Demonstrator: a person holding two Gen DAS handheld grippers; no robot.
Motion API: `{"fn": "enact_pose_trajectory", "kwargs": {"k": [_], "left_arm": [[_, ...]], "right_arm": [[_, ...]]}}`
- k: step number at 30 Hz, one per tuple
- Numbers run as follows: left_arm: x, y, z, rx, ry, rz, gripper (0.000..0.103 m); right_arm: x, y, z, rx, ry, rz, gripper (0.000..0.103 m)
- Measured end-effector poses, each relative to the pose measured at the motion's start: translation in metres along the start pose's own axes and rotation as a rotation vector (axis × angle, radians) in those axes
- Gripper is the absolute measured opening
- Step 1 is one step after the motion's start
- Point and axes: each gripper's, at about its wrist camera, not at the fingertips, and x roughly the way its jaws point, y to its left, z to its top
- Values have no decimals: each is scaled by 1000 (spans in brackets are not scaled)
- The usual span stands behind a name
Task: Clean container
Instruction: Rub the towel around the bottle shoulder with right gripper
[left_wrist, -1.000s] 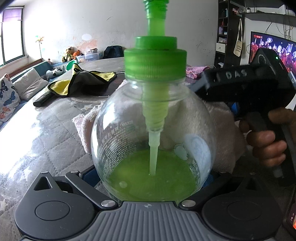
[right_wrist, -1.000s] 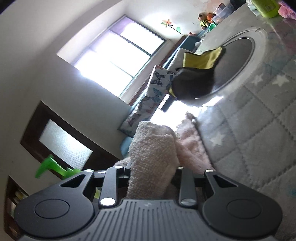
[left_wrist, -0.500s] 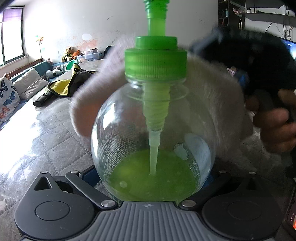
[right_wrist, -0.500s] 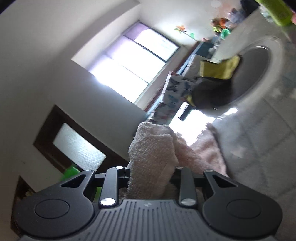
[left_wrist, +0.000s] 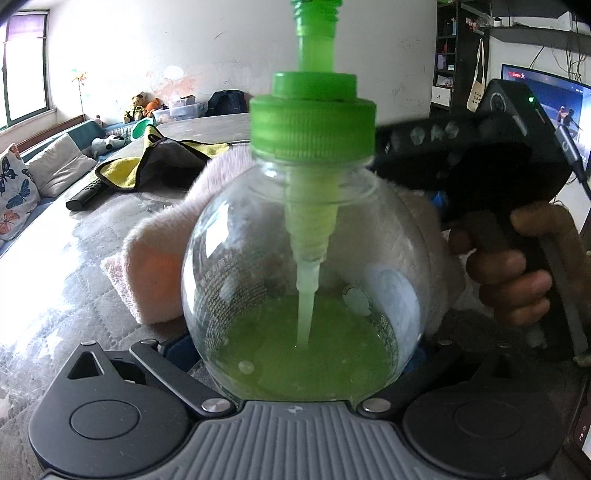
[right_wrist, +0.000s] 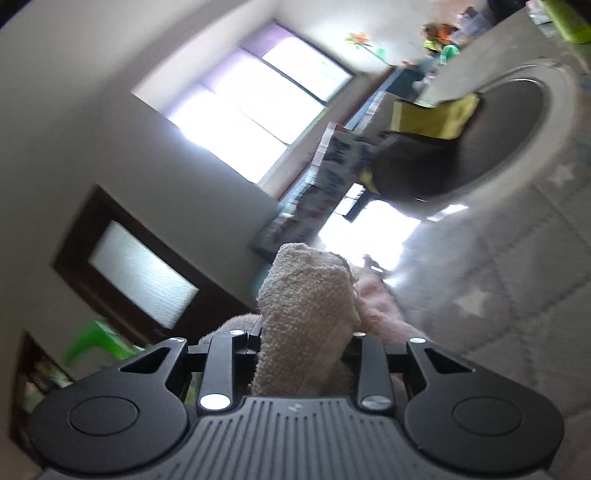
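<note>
**Wiping stage: far side of the bottle under the towel**

Wiping of the container is judged to be the step in hand. The round clear bottle (left_wrist: 303, 266), capped by a green pump top (left_wrist: 313, 129) and about a third full of green liquid, fills the centre of the left wrist view. It is held at its lower body between the fingers of the left gripper (left_wrist: 295, 373), which are spread wide and closed against the glass.

A pink towel (left_wrist: 155, 266) is seen behind the bottle, lying against its far wall and showing through the glass. In the right wrist view, a fold of this towel (right_wrist: 306, 317) is pinched at lower centre by the right gripper (right_wrist: 303, 343), fingers nearly together. The right gripper's body appears at the right of the left wrist view, gripped by a hand (left_wrist: 524, 266).

Motion blur is noted in the right wrist view.

Next move, as judged: the towel is to be kept pressed to the glass and swept round, while the bottle is held steady and upright so that no liquid is spilled.
</note>
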Motion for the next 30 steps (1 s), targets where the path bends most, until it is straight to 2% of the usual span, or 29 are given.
{"fn": "enact_pose_trajectory", "kwargs": {"k": [3, 11, 14, 17, 19, 26, 30], "left_arm": [[0, 0, 0, 0, 0, 0, 103], [2, 2, 1, 0, 0, 0, 103], [1, 2, 1, 0, 0, 0, 103], [2, 1, 1, -1, 0, -1, 103], [2, 0, 1, -1, 0, -1, 103], [2, 1, 1, -1, 0, -1, 103], [3, 0, 2, -1, 0, -1, 103]], "right_arm": [[0, 3, -2, -35, 3, -41, 30], [-14, 0, 0, 45, -61, 164, 29], [-21, 10, -1, -11, -90, 221, 31], [-18, 15, -2, -44, -79, 214, 32], [-14, 15, -1, -55, -63, 176, 32], [-9, 3, 1, 17, -35, 113, 32], [-5, -6, 0, 52, 0, 35, 32]]}}
